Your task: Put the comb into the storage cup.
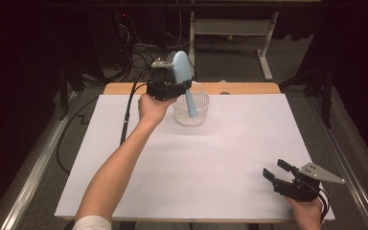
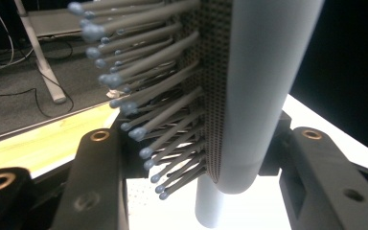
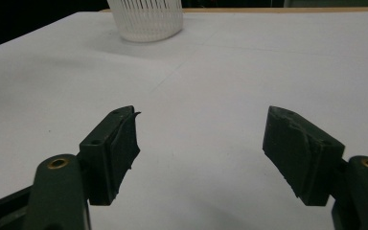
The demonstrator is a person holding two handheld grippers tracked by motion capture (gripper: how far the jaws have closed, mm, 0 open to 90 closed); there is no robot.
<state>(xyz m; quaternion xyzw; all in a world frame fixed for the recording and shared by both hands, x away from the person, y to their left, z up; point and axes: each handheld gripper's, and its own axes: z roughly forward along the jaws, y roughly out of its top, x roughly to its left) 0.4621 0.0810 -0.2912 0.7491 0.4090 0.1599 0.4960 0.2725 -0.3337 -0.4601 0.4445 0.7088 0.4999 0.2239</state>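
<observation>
left tool [image 1: 170, 81] clamped on light blue hairbrush [image 1: 183, 72] head, handle hanging into white mesh basket [image 1: 199, 115] just below it; brush looks light, stiff, smooth-backed so maybe slippy, grip head edges; right tool [image 1: 280, 171] idle, jaws apart over bench [image 1: 196, 167]

No lettering, label, brand mark or number can be read anywhere here: not on the pale blue hairbrush [image 1: 182, 67], not on the white basket [image 1: 191, 112], not on the white surface [image 1: 196, 163], and nothing on the black jaws either.
</observation>
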